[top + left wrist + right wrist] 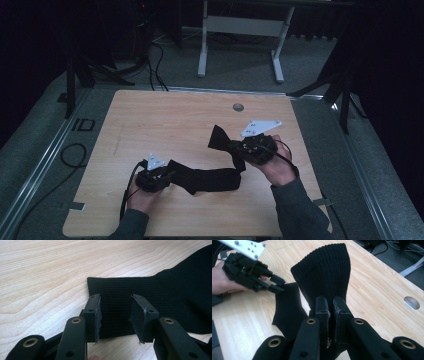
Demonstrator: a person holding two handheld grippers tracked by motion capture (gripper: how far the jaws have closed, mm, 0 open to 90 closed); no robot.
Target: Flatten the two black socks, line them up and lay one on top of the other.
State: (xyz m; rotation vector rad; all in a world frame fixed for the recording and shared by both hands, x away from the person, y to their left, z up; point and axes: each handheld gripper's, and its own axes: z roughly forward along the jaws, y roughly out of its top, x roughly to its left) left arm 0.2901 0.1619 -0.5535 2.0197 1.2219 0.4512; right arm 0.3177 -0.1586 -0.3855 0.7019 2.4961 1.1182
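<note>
Black sock stretched along the desk, ribbed end clamped and lifted in right tool, other end flat between left tool standing apart, probably for straightening

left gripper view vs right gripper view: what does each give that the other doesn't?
Left gripper view alone: the left gripper seen along its own jaws, which stand apart over a flat end of the black sock without pinching it.
Right gripper view alone: the right gripper shut on the sock's ribbed cuff, which fans upward; the table's cable hole; floor past the edge; a hand with its gripper pointing at the sock's far end.
Both: the same sock on the wooden table.
</note>
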